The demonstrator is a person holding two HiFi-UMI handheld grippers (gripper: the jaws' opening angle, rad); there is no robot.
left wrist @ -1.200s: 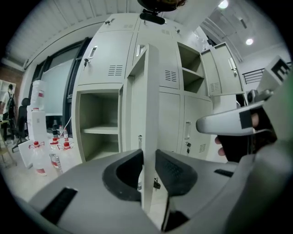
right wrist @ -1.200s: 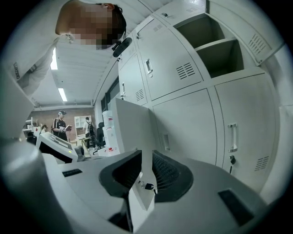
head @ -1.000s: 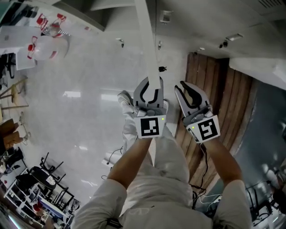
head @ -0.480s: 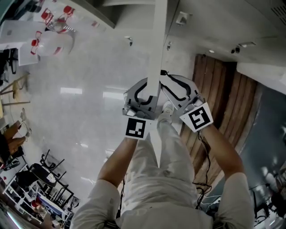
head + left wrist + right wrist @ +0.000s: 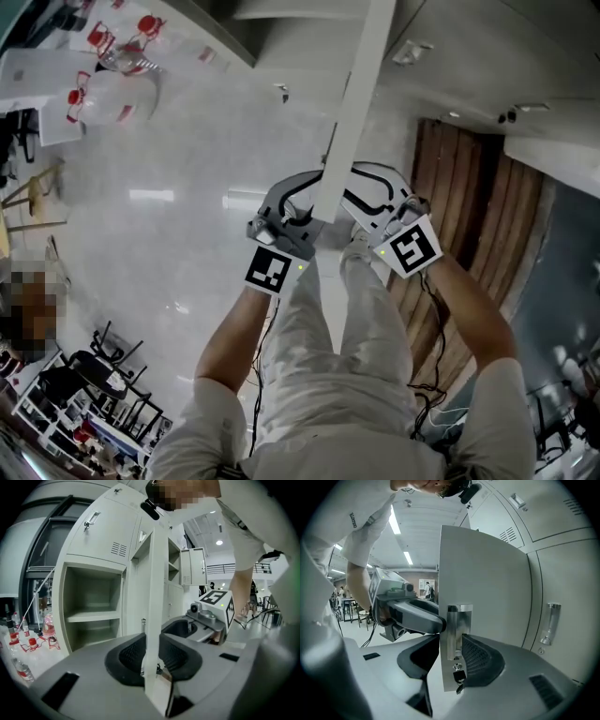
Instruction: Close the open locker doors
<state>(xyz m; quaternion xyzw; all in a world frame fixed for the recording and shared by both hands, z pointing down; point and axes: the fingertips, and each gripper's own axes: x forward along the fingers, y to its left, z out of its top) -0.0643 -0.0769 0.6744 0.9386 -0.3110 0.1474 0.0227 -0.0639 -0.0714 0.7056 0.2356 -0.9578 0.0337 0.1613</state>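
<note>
At the left of the left gripper view the locker (image 5: 91, 597) gapes open, its shelf bare; this is the opening we have to cover. The door (image 5: 154, 588) stands out from it, edge-on toward us. Our left gripper (image 5: 152, 654) straddles that free edge, and its pads look pressed on both faces of the sheet. We judge this to be the grip that steers.

To do the step well, we should swing the door along its hinge arc and not push it straight. We should also keep the wrist turning with the panel, so the thin sheet is not twisted between the pads.

Just right of it, our right gripper (image 5: 450, 656) sits on the same edge, lower, by the handle (image 5: 454, 630) and the key (image 5: 458, 677). Its jaws have just been opening and now stand spread. The door edge is between them, the left jaw is clear of the sheet, and the right pad lies close behind the handle.

We think it best to lay that pad flat on the outer face as a pusher and keep it off the key. Both grippers must leave the edge before it meets the frame, or they will be trapped. The last press should land near the handle, beside the shut door (image 5: 562, 597) at the right.
</note>
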